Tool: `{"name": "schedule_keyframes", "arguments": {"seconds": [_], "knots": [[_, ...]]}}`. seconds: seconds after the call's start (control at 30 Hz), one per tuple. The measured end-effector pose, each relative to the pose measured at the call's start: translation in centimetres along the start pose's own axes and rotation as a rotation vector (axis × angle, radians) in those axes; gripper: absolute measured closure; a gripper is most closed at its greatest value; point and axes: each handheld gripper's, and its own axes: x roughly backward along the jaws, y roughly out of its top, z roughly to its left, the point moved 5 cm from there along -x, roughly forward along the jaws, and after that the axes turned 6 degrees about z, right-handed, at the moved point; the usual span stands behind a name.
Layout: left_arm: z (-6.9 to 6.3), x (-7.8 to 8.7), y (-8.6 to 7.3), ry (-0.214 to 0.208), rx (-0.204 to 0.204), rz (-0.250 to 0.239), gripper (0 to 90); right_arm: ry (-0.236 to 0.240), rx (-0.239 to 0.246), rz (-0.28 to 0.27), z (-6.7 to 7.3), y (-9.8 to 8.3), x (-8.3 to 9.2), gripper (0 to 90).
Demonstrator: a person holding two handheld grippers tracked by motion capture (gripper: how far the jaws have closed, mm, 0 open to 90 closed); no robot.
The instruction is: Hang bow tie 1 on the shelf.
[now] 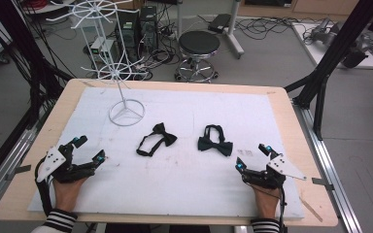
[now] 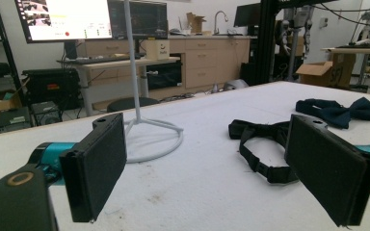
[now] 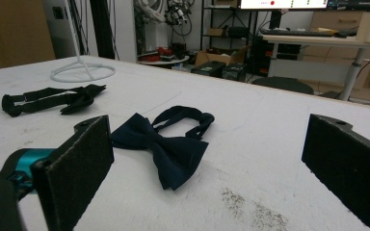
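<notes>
Nothing started yet imo. My left gripper (image 1: 88, 149) & right gripper (image 1: 253, 156) both rest wide open, empty, at the near edge of the white foam-covered tabletop (image 1: 189, 184). Two black fabric bow ties lie flat mid-tabletop: left bow tie (image 1: 156, 140), right bow tie (image 1: 215, 142), apart. White wire display stand (image 1: 126, 112) bare; presumably ties go there. Stand's top is cut off in both gripper views.

We are holding the left black two-jaw gripper (image 1: 88, 148) low, its jaws gaping empty. We are keeping the right black two-jaw gripper (image 1: 251, 156) likewise spread.
</notes>
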Motion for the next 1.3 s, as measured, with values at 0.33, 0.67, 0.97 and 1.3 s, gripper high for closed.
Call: {"name": "schedule_keyframes", "arguments": {"seconds": [0.33, 0.67, 0.97, 1.3], "knots": [[0.0, 0.1, 0.0, 0.002, 0.001, -0.005, 15.3, -0.001, -0.008, -0.001, -0.1, 0.0, 0.0, 3.3], [0.1, 0.1, 0.0, 0.003, 0.001, -0.013, 15.3, -0.009, 0.002, 0.013, 0.1, 0.0, -0.1, 3.3], [0.1, 0.1, 0.0, 0.004, 0.006, -0.017, 15.4, 0.031, -0.071, 0.034, -0.2, 0.2, -0.2, 3.2], [0.1, 0.1, 0.0, 0.004, 0.001, -0.013, 15.5, 0.123, -0.024, 0.055, 0.2, 3.3, -0.4, 3.2]]}}
